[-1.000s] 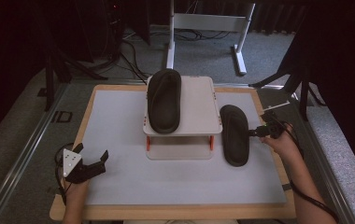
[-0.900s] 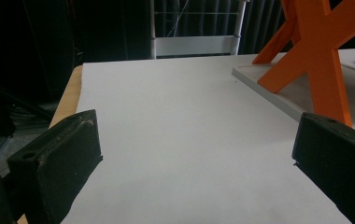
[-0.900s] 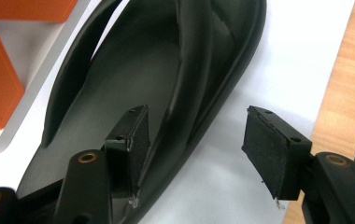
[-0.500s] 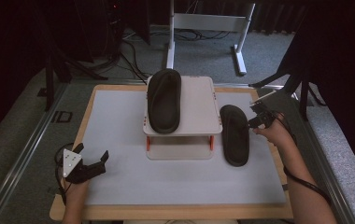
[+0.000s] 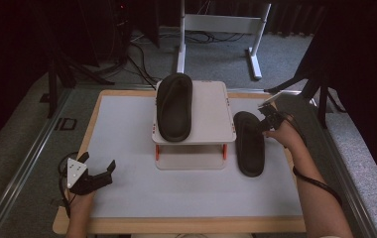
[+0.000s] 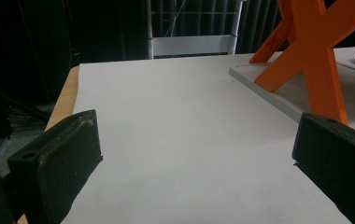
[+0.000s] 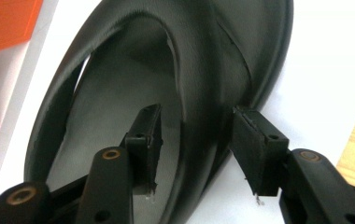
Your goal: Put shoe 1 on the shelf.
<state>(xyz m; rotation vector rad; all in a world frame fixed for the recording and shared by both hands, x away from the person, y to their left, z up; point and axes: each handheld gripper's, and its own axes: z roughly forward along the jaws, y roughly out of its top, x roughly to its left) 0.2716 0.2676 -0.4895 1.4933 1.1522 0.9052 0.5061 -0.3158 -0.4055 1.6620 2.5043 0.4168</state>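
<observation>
One black slipper [image 5: 174,106] lies on top of a small white stand [image 5: 211,109] with orange legs [image 6: 315,56]. A second black slipper [image 5: 249,143] lies flat on the white table mat, just right of the stand. My right gripper [image 5: 268,119] is at this slipper's far right edge. In the right gripper view it [image 7: 198,126] is open and straddles the slipper's [image 7: 203,56] side wall, one jaw inside under the strap, the other outside. My left gripper [image 5: 99,173] rests at the front left of the table, open wide [image 6: 194,154] and holding nothing.
The white mat [image 5: 127,129] covers a wooden board with a raised rim. A white metal frame [image 5: 221,25] and dark tripod legs stand on the floor beyond the table. Cables trail from both grippers.
My right gripper has moved along the slipper's right side toward its far end and now straddles its edge. The left gripper has stayed put.
</observation>
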